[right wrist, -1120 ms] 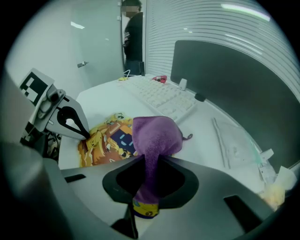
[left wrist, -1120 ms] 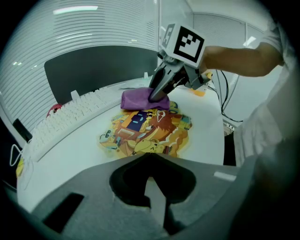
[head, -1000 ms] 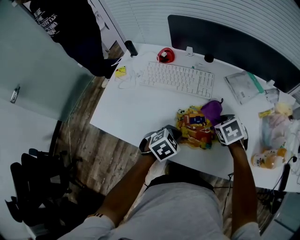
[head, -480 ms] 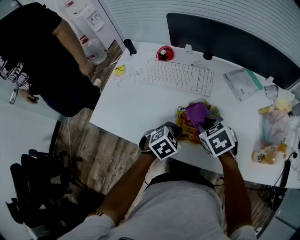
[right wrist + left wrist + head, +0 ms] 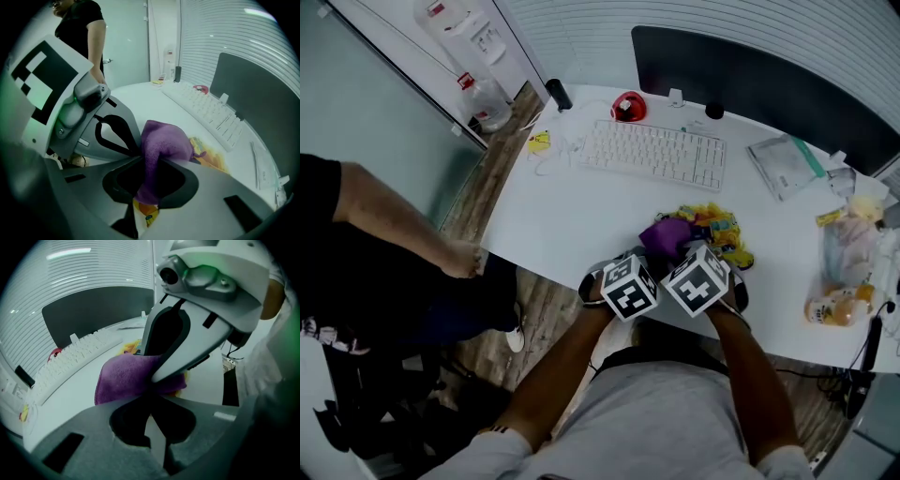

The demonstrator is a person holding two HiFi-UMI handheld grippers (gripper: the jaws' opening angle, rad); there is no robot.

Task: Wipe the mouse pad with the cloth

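A colourful mouse pad (image 5: 722, 231) lies on the white desk (image 5: 572, 211) near its front edge. A purple cloth (image 5: 667, 234) is bunched over the pad's left part. My right gripper (image 5: 680, 251) is shut on the cloth, which hangs through its jaws in the right gripper view (image 5: 164, 140). The pad (image 5: 211, 157) shows yellow and orange behind it. My left gripper (image 5: 645, 259) sits right beside the right one, jaws together with nothing between them (image 5: 152, 399). From the left gripper view the cloth (image 5: 124, 376) is just ahead, half hidden by the right gripper's white body.
A white keyboard (image 5: 654, 153) and a red object (image 5: 630, 108) lie at the desk's back, under a dark monitor (image 5: 750, 84). A zip bag (image 5: 786, 167) and plastic bags of food (image 5: 853, 253) crowd the right side. A person (image 5: 394, 272) stands left of the desk.
My right gripper has dragged the cloth leftward across the mouse pad until it is beside the left gripper, baring the pad's right part. The left gripper stayed put. The bystander moved toward the lower left.
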